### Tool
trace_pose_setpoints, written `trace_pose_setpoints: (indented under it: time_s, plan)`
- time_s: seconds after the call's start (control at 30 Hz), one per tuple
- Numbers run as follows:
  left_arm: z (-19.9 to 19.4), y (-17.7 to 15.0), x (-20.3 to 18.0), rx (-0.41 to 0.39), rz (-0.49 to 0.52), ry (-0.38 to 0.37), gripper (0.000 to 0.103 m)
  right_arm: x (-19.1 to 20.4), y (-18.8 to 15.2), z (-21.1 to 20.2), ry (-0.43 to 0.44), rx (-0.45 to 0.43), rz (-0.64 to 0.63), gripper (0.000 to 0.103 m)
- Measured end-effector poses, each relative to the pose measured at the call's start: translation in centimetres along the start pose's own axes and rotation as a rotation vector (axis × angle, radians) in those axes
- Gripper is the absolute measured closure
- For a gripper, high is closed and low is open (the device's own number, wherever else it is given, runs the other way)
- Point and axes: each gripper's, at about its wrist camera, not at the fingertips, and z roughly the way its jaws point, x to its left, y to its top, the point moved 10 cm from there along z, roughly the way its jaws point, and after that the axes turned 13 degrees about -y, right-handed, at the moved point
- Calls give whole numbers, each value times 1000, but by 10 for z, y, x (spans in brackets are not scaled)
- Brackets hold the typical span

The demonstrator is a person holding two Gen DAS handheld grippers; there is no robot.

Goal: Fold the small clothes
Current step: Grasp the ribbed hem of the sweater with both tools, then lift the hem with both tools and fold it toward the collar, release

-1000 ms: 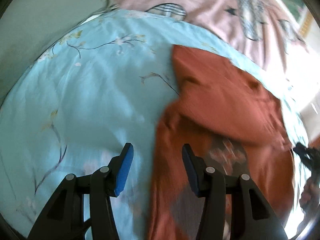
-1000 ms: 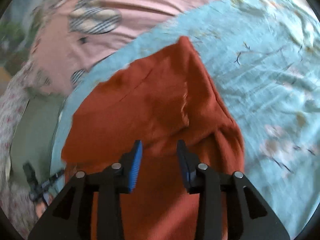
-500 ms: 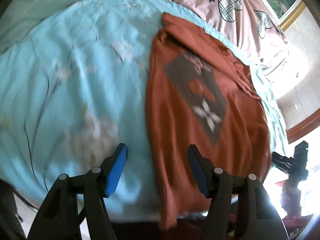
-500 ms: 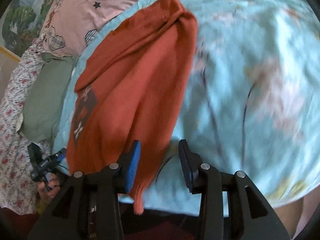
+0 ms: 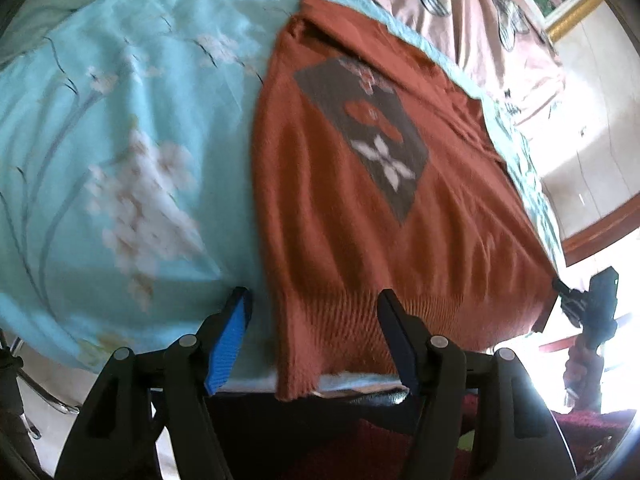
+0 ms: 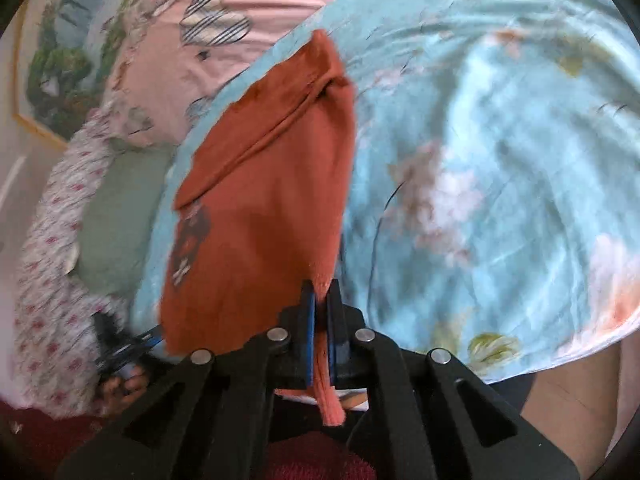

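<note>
- Light-blue floral bedsheet (image 5: 120, 152) under everything.
- Rust-orange knit sweater (image 5: 360, 208) spread flat, grey patterned panel up, ribbed hem at near edge.
- Right gripper (image 6: 320, 300) clamped on hem corner, probably.
- Left gripper (image 5: 314, 304) spread wide, straddling hem's other corner.

light: bright daylight, blown-out glare at lower right of the left wrist view | shadow: dark under the bed edge (image 5: 360, 396) | blur: motion smear on the floral sheet (image 6: 480, 200) and sweater (image 5: 360, 240) in both views | distortion: strong fisheye bulge, black vignette corners | colour: slightly washed
</note>
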Motion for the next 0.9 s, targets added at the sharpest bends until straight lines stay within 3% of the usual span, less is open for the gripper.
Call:
trace_pose_setpoints:
  time_s: [0.1,0.17,0.23,0.33,0.4,0.43,0.47,0.67,0.9]
  plan:
    - [4,-3,-4,7,33,12,37,1,-4,13,38,15,23,92]
    - [5,-3,-6,8,32,-6,39,2,-7,17,51,24,26,69]
    - [5,-3,-6,7,26,-18,50,7,-12,19,98,41,11,61]
    - [3,-2,-1,1,25,-20,62,12,-19,25,127,50,-9,60]
    - [1,-1,3,-9,16,-23,73,13,-21,28,151,30,17,61]
    - [-1,-1,6,-15,11,-25,87,11,-22,27,154,21,24,71]
    - [-2,-2,6,-18,9,-28,95,10,-23,28,144,21,27,97]
    - [-29,4,-12,-116,22,-97,99,-4,-19,10,199,-27,94,97]
    - [-74,41,-40,-262,54,-150,99,25,25,-31,257,-151,54,97]
